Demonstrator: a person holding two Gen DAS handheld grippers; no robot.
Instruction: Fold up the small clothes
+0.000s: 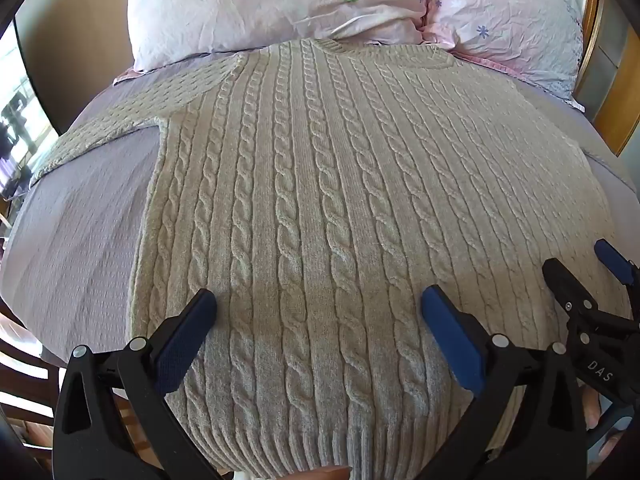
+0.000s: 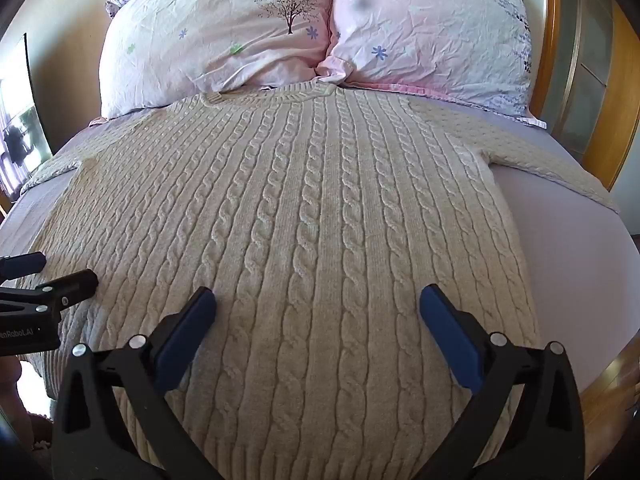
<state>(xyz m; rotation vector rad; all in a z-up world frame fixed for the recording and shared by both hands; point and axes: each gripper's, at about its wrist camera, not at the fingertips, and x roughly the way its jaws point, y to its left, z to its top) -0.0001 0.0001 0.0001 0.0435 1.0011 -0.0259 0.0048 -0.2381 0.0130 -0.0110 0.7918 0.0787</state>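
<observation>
A cream cable-knit sweater point(image 1: 320, 200) lies flat on the bed, collar toward the pillows and hem toward me; it also shows in the right wrist view point(image 2: 312, 232). Its left sleeve point(image 1: 120, 128) and right sleeve point(image 2: 540, 152) spread out sideways. My left gripper point(image 1: 319, 304) is open and empty, just above the lower left part of the sweater. My right gripper point(image 2: 318, 304) is open and empty above the lower right part. Each gripper shows at the edge of the other's view: the right gripper point(image 1: 588, 264), the left gripper point(image 2: 60, 270).
Two pink flowered pillows point(image 2: 224, 40) point(image 2: 432, 36) lie at the head of the bed behind the collar. A lilac sheet point(image 2: 568, 256) covers the mattress. A wooden bed frame point(image 2: 624, 88) runs along the right side. A window point(image 1: 12, 128) is at far left.
</observation>
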